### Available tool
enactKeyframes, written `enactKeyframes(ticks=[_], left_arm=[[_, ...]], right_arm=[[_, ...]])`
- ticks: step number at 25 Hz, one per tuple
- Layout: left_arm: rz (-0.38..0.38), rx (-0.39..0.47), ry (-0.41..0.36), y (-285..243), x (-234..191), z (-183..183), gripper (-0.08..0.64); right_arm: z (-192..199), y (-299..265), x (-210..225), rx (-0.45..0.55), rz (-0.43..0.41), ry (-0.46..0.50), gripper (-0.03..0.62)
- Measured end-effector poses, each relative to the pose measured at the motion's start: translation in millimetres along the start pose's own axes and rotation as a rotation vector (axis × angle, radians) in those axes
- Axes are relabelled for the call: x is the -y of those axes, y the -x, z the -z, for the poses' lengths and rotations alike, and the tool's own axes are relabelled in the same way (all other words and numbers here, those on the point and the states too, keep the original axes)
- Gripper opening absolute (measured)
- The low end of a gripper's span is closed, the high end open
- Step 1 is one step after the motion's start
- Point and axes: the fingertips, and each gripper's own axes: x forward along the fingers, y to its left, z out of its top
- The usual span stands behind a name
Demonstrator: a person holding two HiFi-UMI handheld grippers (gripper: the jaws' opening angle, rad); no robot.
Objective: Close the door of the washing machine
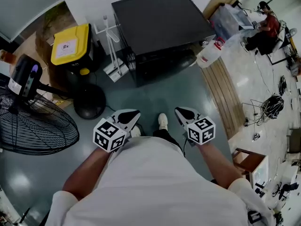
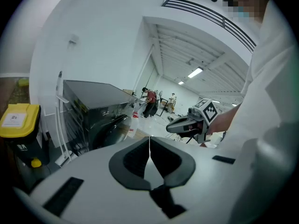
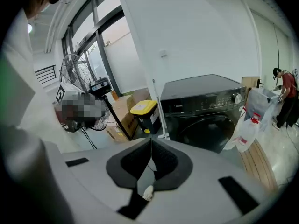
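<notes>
The black front-loading washing machine [image 1: 160,27] stands against the wall ahead of me. In the right gripper view its round dark door [image 3: 205,130] lies flush with the front of the machine [image 3: 210,101]. Both grippers hang in front of my body, well short of the machine. My left gripper [image 1: 133,113] is shut with nothing between its jaws, and its tips [image 2: 149,143] meet in its own view. My right gripper [image 1: 181,111] is also shut and empty [image 3: 151,146]. From the left gripper view the right gripper [image 2: 187,123] shows off to the right, with the machine [image 2: 93,111] at the left.
A yellow-lidded bin [image 1: 70,44] and a white rack [image 1: 110,46] stand left of the machine. A large floor fan [image 1: 33,121] is at my left. A white jug [image 1: 209,53] and a wooden strip [image 1: 225,93] lie to the right. A person [image 1: 269,25] sits far right.
</notes>
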Motion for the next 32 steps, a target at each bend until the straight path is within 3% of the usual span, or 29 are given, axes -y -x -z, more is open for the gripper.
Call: enactKeyframes(ticks=[32], left_arm=[[-0.001,-0.009,-0.014,10.9,4.9,15.2,0.02]], right_arm=[[-4.0,9.6,-24.6,0.055,-0.002,0.047,0.008]])
